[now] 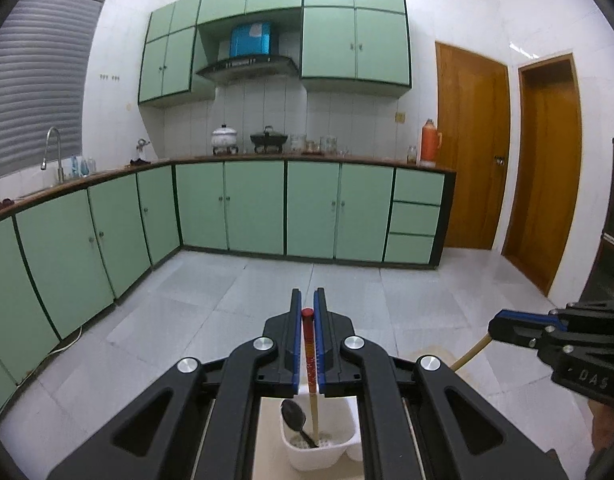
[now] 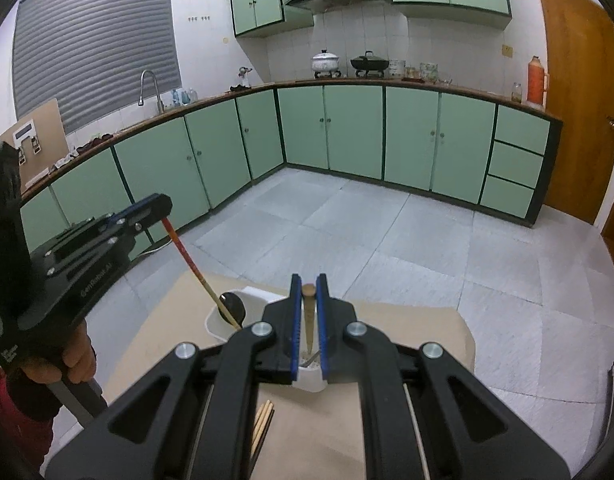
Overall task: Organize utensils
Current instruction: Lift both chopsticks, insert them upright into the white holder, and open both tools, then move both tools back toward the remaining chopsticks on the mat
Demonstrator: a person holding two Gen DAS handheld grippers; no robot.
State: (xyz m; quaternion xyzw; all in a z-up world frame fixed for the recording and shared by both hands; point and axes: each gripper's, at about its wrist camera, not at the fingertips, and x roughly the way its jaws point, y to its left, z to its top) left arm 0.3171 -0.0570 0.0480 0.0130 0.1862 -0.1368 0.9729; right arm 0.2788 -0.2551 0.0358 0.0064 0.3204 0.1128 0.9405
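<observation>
While the left gripper (image 1: 308, 304) clamps a red-topped wooden chopstick (image 1: 309, 350), that stick's tip dips into the white plastic utensil holder (image 1: 319, 450) beside a black spoon (image 1: 293, 416). The right gripper (image 2: 308, 286) clenches a plain tan wooden chopstick (image 2: 309, 320) above the holder's other compartment, on the beige tabletop (image 2: 419, 332).

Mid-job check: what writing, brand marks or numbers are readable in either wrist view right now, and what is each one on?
"DAS": embossed on the right gripper body, seen from the left wrist view.
"GenRobot.AI", roughly: faint, on the left gripper side plate in the right wrist view; not certain.
White label on the leaning board: too small to read.
Sticker on the blue box above the range hood: blurred.
</observation>
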